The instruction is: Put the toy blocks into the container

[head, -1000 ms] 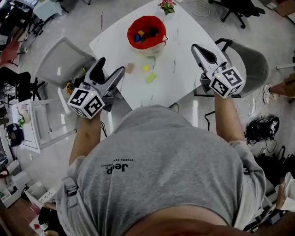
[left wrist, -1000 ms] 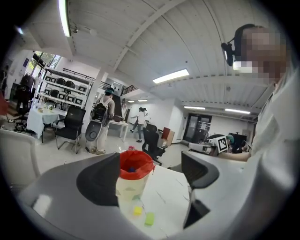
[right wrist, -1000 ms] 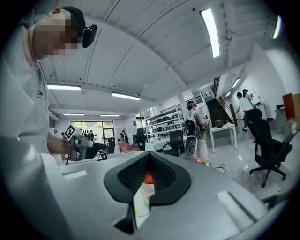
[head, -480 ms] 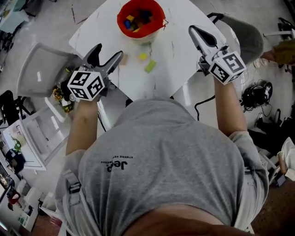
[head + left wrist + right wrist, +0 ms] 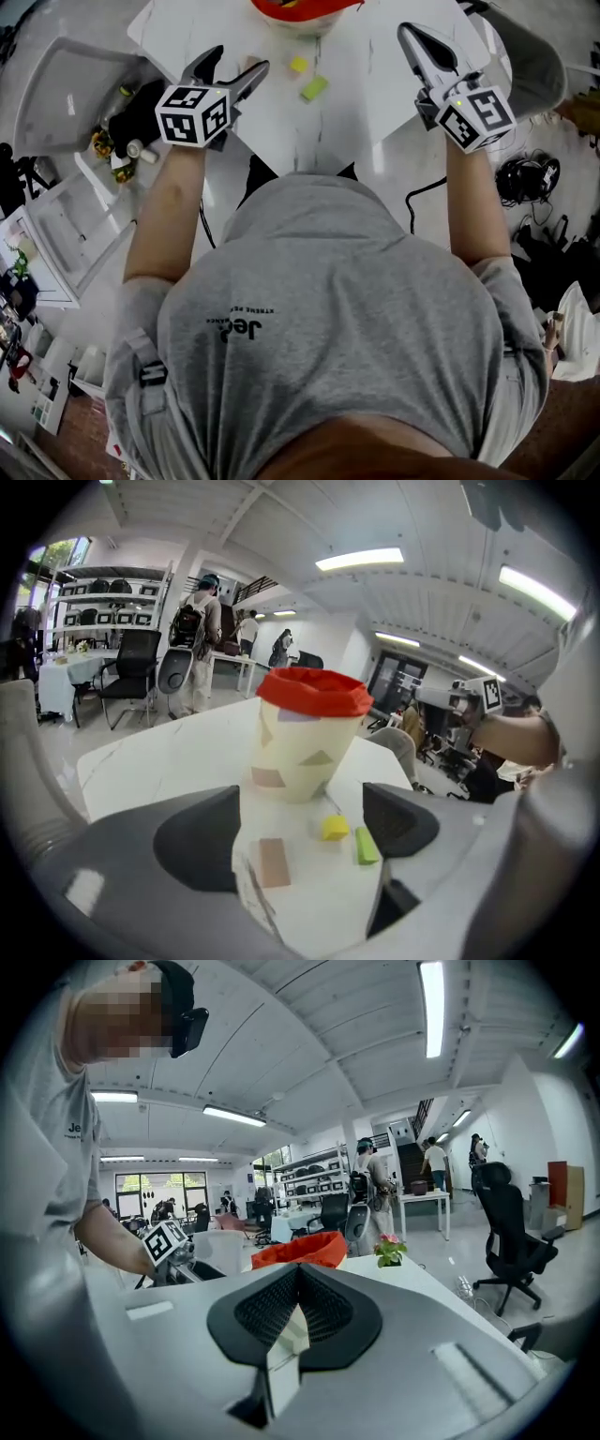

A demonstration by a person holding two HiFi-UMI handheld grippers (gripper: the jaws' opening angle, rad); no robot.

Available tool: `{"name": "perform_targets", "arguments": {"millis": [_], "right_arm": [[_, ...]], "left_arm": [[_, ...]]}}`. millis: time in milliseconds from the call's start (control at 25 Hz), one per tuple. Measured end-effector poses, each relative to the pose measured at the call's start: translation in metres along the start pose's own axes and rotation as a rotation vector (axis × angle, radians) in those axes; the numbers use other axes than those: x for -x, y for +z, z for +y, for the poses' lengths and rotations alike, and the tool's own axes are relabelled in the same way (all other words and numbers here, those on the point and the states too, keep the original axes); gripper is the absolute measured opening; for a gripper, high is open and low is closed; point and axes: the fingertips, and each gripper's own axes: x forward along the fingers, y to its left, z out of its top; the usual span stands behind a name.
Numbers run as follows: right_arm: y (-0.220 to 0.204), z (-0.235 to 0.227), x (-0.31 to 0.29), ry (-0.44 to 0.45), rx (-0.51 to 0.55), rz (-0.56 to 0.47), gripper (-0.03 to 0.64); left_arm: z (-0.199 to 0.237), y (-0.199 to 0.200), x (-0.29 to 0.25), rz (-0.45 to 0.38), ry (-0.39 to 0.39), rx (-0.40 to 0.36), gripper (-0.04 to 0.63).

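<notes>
A cream container with a red rim point(image 5: 309, 728) stands on the white table point(image 5: 169, 752); only its red edge point(image 5: 305, 7) shows at the top of the head view. In front of it lie a tan block point(image 5: 274, 862), a yellow block point(image 5: 335, 828) and a green block point(image 5: 367, 846). The yellow block point(image 5: 298, 64) and green block point(image 5: 314, 88) also show from above. My left gripper point(image 5: 234, 73) is open at the table's near-left edge, with the tan block just ahead of its jaws. My right gripper point(image 5: 417, 42) is shut and empty, over the table's right side.
A grey chair point(image 5: 56, 94) stands left of the table and another point(image 5: 534, 56) to the right. A small flower pot point(image 5: 390, 1251) sits at the table's far end. Cables point(image 5: 520, 173) lie on the floor at the right. People and office chairs are in the background.
The head camera has tilted so the table slid to the top of the view. My left gripper has moved forward, closer to the tan block. The right gripper stays shut.
</notes>
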Motion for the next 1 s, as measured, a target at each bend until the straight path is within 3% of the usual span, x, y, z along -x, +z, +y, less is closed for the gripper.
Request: {"name": "perform_targets", "arguments": {"millis": [480,880,960,1000], "right_arm": [[-0.044,0.016,-0.013,0.034,-0.023,0.048,0.003],[-0.055,0.012,-0.002,0.019,-0.045,0.06,0.003],[-0.055,0.012,-0.001,0.018,-0.044,0.059,0.003],[-0.055,0.012,-0.001,0.018,-0.043,0.059,0.003]], "left_arm": [[0.022,-0.082,-0.045,0.222,0.128,-0.05,0.436],[0.032,-0.102,-0.054,0.281,0.167,-0.014,0.411],[0.034,-0.106,-0.056,0.298,0.19,-0.026,0.382],[0.037,-0.107,-0.055,0.305,0.205,-0.035,0.305]]}}
